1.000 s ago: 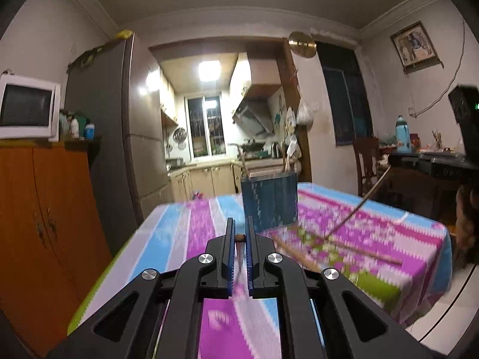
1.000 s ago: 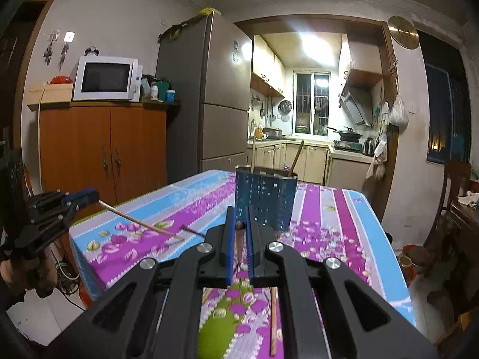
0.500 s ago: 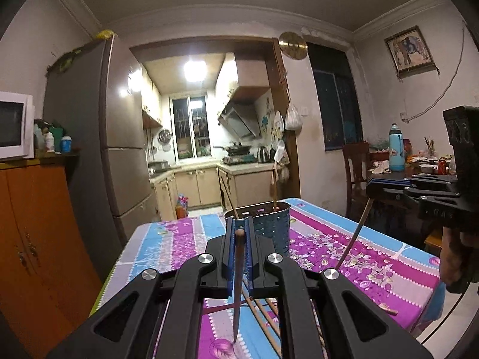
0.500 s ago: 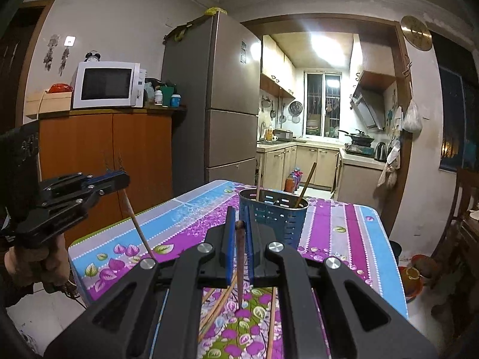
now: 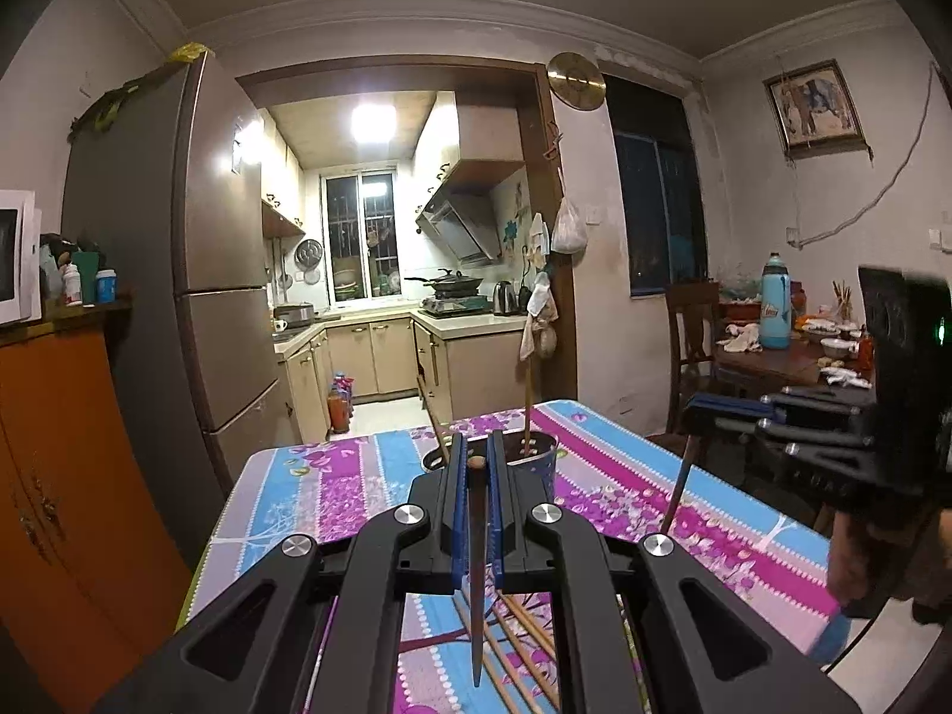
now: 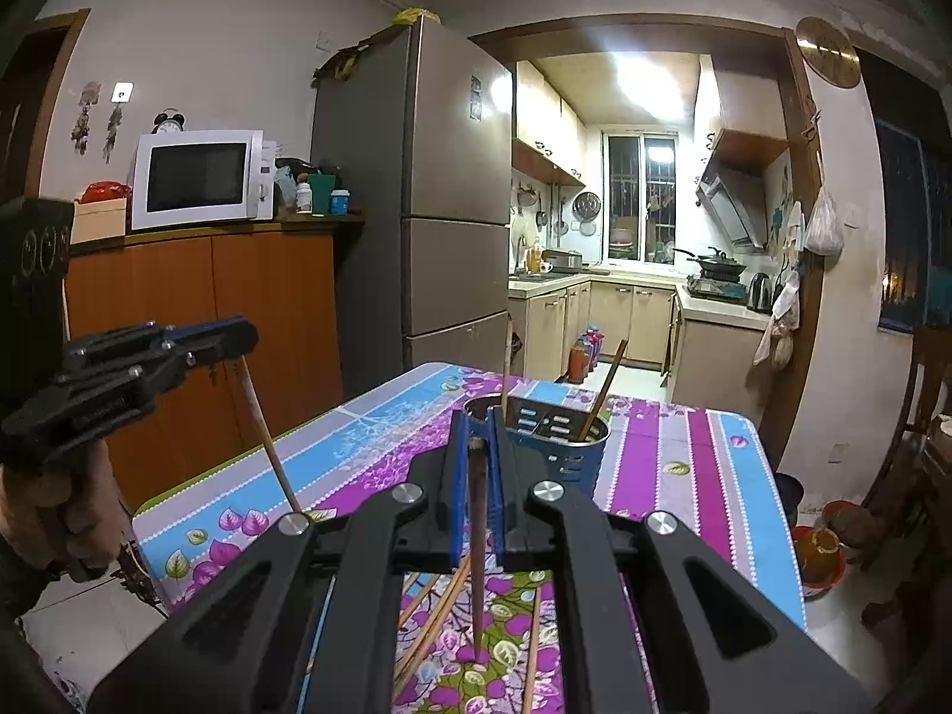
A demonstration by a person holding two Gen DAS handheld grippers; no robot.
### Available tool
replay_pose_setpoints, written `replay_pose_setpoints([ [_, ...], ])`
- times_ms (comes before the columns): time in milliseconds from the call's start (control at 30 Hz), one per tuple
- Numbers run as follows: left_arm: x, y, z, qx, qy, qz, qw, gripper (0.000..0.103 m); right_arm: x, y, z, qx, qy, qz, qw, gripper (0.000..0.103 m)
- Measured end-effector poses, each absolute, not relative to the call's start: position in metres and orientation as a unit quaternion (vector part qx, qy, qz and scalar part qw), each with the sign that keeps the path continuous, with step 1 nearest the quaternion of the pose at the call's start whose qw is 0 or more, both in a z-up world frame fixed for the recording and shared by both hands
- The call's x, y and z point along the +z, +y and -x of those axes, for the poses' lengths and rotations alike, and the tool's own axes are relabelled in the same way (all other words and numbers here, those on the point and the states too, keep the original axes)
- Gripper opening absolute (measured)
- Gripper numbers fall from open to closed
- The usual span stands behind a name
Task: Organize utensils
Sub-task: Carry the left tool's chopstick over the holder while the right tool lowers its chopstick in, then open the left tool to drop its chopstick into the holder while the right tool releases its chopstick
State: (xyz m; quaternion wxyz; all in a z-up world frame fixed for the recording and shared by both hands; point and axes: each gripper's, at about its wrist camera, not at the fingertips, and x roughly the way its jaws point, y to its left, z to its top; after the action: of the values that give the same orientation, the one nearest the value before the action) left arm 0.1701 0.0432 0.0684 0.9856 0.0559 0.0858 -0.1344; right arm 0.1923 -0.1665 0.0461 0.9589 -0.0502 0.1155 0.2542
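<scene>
I held the left black two-finger gripper with blue pads (image 5: 474,455) closed on a dark wooden chopstick (image 5: 476,571), which hung nearly straight down from the pinch, its thick end level with the fingertips and its thin tip above the table. The right black two-finger gripper with blue pads (image 6: 476,437) was likewise clamped on a second dark wooden chopstick (image 6: 478,559), hanging tip down over the flowered cloth. Seen from the right wrist camera, my left tool stood off to the left side with its chopstick slanting down toward the table edge, a hand (image 6: 53,511) wrapped round its handle. Ahead of both grippers stood the blue perforated metal utensil holder (image 6: 568,455), upright on the table covered in a purple, blue and pink striped cloth (image 6: 702,476). Two brown wooden sticks (image 6: 602,392) already leaned inside it, one near the left rim and one tilted to the right. More loose light wooden chopsticks (image 6: 437,613) lay flat on the cloth below the right gripper, between me and the holder. Beyond the table were a tall grey refrigerator (image 6: 440,190), a white microwave (image 6: 199,178) on an orange wooden cabinet (image 6: 238,309), and a lit kitchen through the doorway.
</scene>
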Motion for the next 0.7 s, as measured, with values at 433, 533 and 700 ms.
replay_pose_setpoints([
  [433,0.125,0.038,-0.212,-0.144,0.091,-0.026,0.985,0.008,0.103,-0.181,-0.227,0.243,0.097,0.038,0.964,0.005],
  [533,0.140,0.038,-0.225,-0.143,0.092,-0.018,0.985,0.008,0.122,-0.182,-0.242,0.240,0.092,0.036,0.966,0.005],
  [700,0.166,0.039,-0.255,-0.138,0.093,-0.010,0.986,0.008,0.154,-0.181,-0.273,0.232,0.088,0.035,0.968,0.005],
])
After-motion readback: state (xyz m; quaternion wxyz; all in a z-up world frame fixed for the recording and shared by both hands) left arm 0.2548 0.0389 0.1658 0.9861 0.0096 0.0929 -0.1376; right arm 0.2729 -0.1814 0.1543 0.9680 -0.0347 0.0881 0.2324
